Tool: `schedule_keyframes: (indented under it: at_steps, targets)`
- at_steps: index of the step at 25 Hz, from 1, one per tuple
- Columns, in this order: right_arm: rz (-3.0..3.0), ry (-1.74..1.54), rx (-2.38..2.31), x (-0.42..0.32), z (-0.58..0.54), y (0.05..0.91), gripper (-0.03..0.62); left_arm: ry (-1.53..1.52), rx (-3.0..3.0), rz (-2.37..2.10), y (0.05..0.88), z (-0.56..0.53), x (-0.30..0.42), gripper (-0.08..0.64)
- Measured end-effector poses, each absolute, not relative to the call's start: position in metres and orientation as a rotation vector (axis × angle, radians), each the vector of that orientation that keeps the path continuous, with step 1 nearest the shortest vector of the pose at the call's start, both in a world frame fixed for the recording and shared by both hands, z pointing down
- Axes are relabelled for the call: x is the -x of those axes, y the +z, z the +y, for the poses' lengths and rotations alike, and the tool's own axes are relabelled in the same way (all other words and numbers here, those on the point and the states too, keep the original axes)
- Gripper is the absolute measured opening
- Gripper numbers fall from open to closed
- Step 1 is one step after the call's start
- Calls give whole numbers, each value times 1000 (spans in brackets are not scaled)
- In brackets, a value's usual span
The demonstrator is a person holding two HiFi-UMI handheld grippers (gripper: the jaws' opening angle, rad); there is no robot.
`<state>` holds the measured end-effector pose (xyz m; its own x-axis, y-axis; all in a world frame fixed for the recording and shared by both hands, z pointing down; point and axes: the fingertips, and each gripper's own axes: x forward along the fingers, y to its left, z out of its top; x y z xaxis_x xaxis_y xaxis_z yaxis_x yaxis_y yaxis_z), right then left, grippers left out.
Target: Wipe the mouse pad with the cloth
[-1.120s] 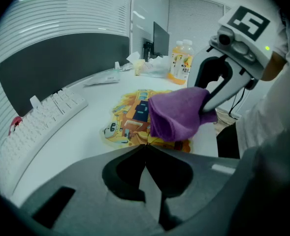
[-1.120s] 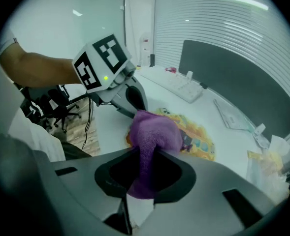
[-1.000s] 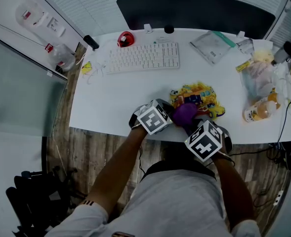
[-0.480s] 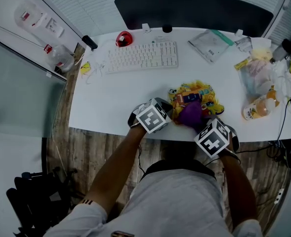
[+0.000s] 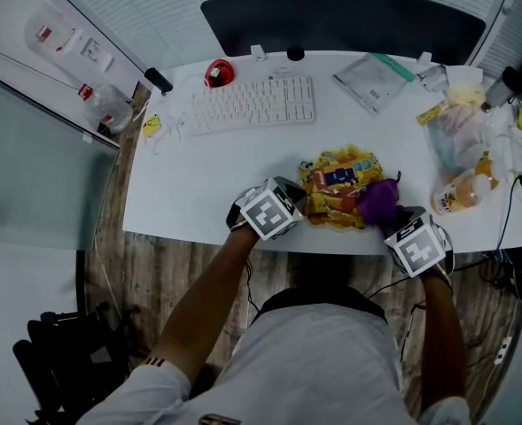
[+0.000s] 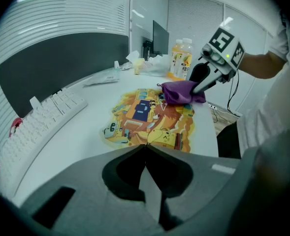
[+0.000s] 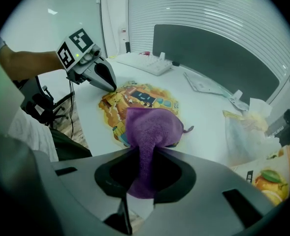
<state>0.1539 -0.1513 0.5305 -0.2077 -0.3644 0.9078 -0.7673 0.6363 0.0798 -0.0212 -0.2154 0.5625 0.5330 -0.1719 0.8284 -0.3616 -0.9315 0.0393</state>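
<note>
**Task item, location.** The mouse pad [image 5: 338,187] lies flat on the white desk [image 5: 198,175], close to the front edge and well short of the keyboard [image 5: 253,103]. It is a thin sheet with a yellow cartoon print and an uneven outline.

**Tongs.** The right gripper [image 7: 145,150] is clamped on the purple cloth [image 7: 152,124]. A narrow neck of fabric runs back between the jaws, and the bulk fans out ahead of them. The cloth sits on the right end of the pad, with one corner trailing off towards the bare desk. The left gripper [image 6: 145,145] has its jaws together with nothing visible between them. Its tips rest at the pad's left end. I cannot tell whether they bear down on the sheet or merely touch it.

**Handling assessment.**
- Cloth: it looks like a soft, light, limp pile fabric. It should fold under pressure and will not scratch. The present grip on a gathered fold looks adequate, leaving a broad wad free to wipe with.
- Pad: it looks thin, light and flexible. On the smooth desk it is likely to slide or ruck up when dragged on.
- Best hold: press down at the pad's edge, opposite the wiping end, where the left tips now stand. Pinching and lifting would probably curl it.
</note>
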Motion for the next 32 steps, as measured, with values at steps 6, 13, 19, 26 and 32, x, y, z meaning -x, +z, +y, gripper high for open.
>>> schedule_keyframes:
  at_steps: [6,13,19,26,32]
  targets:
    - [-1967,560,-979,-144,-157,506,71,1329,-2559,-476,562,-216,23,15]
    - [-2150,539,-1111,-132,-178,463,71,996,-2652,-682,505,-232,13,17]
    - [-2341,481,-1220,-115,-195,412,71,525,-2821,-838,418,-240,1,17]
    - [-2583,324,-1257,-89,-202,355,71,100,-2981,-891,337,-226,-7,17]
    - [-2740,153,-1228,-69,-201,317,71,-107,-3034,-920,300,-217,-5,17]
